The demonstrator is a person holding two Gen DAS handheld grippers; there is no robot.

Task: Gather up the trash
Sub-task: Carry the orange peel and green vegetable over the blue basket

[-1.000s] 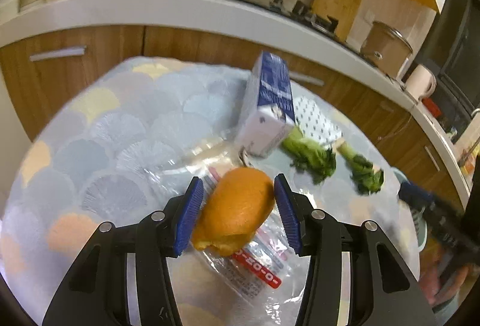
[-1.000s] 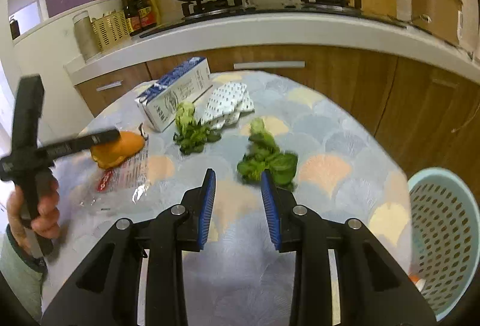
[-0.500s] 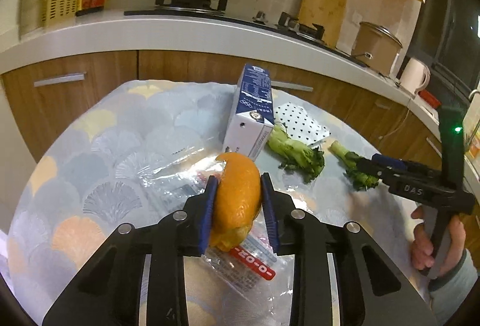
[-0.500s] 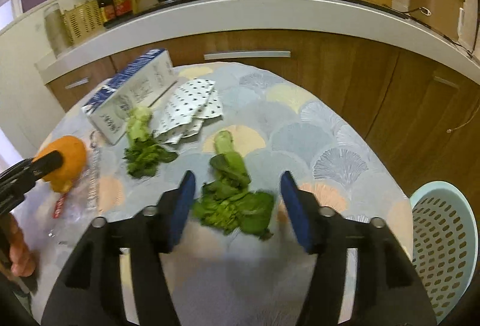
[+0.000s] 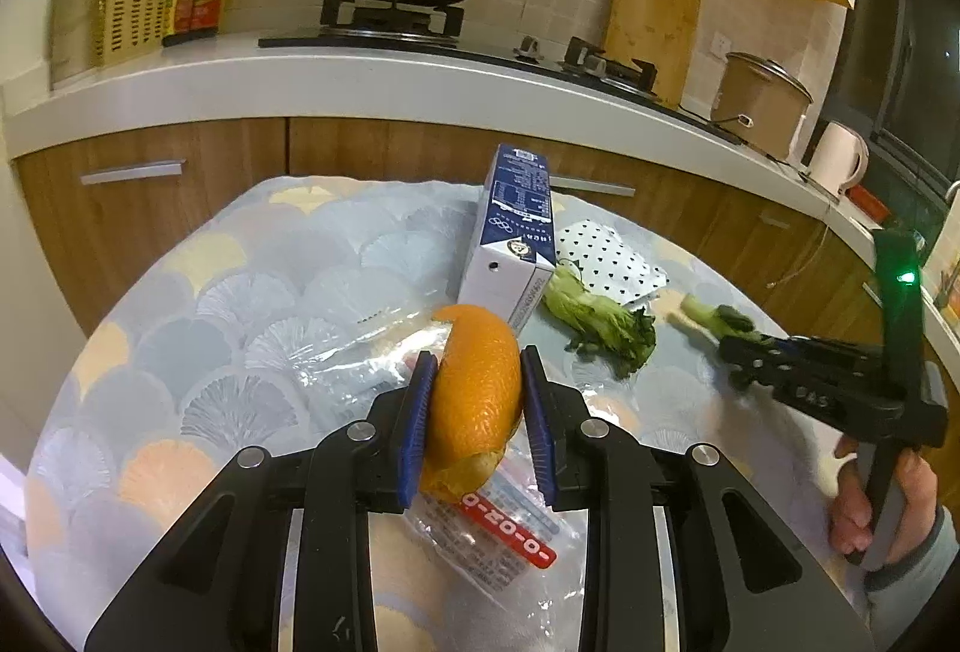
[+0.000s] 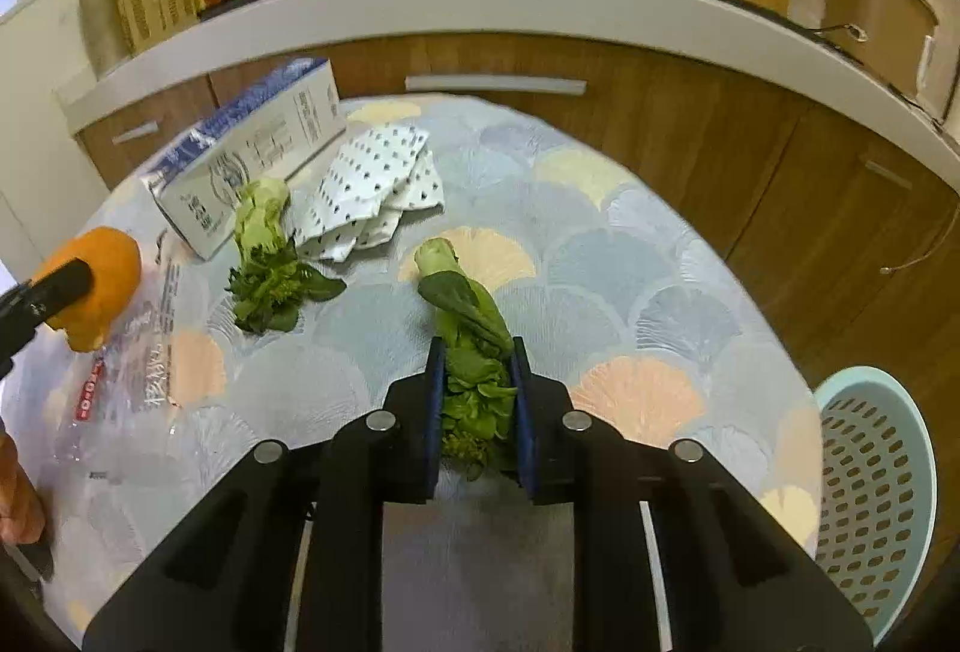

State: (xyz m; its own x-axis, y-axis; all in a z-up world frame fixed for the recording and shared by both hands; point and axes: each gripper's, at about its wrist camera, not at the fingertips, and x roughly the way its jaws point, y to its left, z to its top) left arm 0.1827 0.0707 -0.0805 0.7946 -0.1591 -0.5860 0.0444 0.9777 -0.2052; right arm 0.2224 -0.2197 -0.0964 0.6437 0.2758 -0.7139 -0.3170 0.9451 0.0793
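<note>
- Trash lay scattered on a round tabletop (image 6: 630,256) covered in a cloth of pastel fan-shaped scallops: one orange peel (image 5: 477,388), curled and pebbly; two leafy green vegetable scraps; one rectangular blue-and-white carton (image 6: 252,154) lying on its side; one crumpled clear plastic wrapper (image 5: 498,532) with a red printed band; one folded white napkin (image 6: 372,184) with dark dots.
- The left hand-held gripper (image 5: 478,421) had its blue ribbed pads pressed against both sides of the orange peel, held just above the wrapper.
- The right hand-held gripper (image 6: 478,412) was closed on the leafy end of the near vegetable scrap (image 6: 474,352), whose pale stem pointed away across the cloth.
- The far vegetable scrap (image 6: 267,268) rested beside the carton, touching the napkin's edge.
- One pale blue perforated plastic basket (image 6: 876,490) stood beyond the tabletop's right edge, lower down.
- Half a second earlier the right gripper's jaws stood wide apart around the greens; now they had narrowed onto them. The left gripper's hold on the peel was unchanged.
</note>
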